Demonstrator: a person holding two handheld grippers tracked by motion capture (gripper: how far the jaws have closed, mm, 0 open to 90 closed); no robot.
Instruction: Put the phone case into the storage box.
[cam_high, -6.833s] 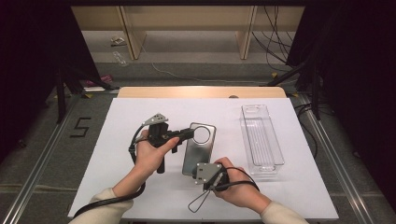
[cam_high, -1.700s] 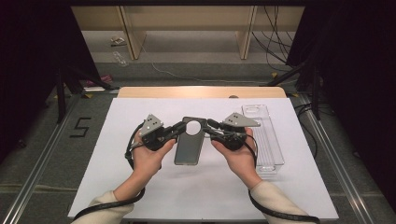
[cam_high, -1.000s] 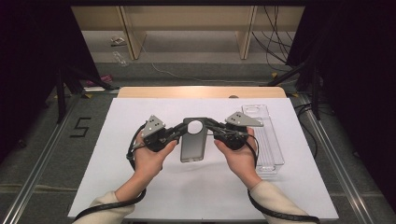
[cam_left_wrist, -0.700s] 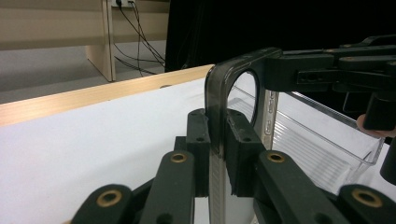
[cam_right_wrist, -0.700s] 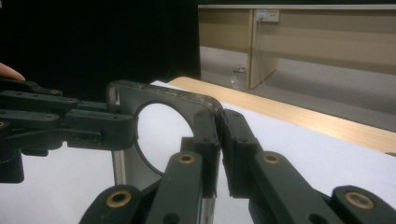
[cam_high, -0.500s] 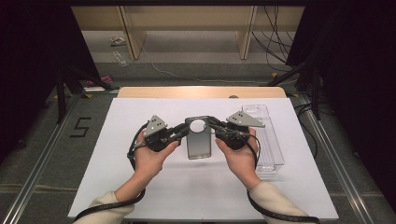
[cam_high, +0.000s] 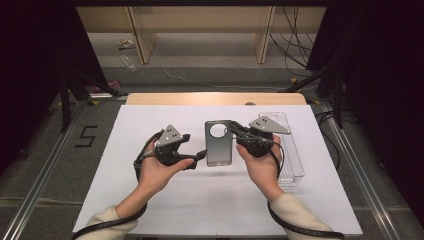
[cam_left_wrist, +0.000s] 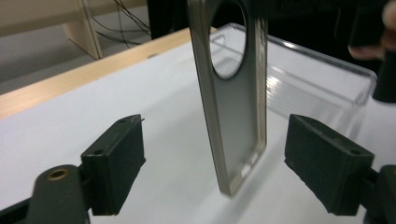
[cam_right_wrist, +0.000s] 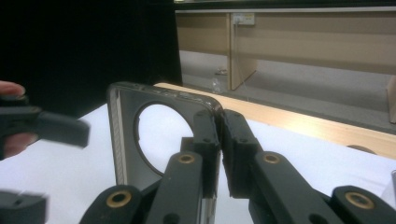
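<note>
A grey phone case (cam_high: 218, 145) with a round camera hole hangs upright above the white table top. My right gripper (cam_high: 234, 131) is shut on its upper right edge; in the right gripper view the pads (cam_right_wrist: 208, 140) pinch the rim of the case (cam_right_wrist: 126, 135). My left gripper (cam_high: 196, 150) sits just left of the case's lower edge, and its jaws have just been opening. In the left gripper view the case (cam_left_wrist: 236, 116) stands between the two pads (cam_left_wrist: 116, 158) of the left gripper (cam_left_wrist: 222, 163) with a gap on each side.
A clear plastic tray (cam_high: 287, 145) lies on the white table cover (cam_high: 210, 200) right of my right hand, and also shows behind the case as the tray (cam_left_wrist: 303, 84). A wooden strip (cam_high: 215, 98) borders the far edge. Dark floor and cables lie beyond.
The left gripper's jaws have parted and let go of the case's left edge. The case stays pinched in the right gripper, and both hands have hardly moved.
</note>
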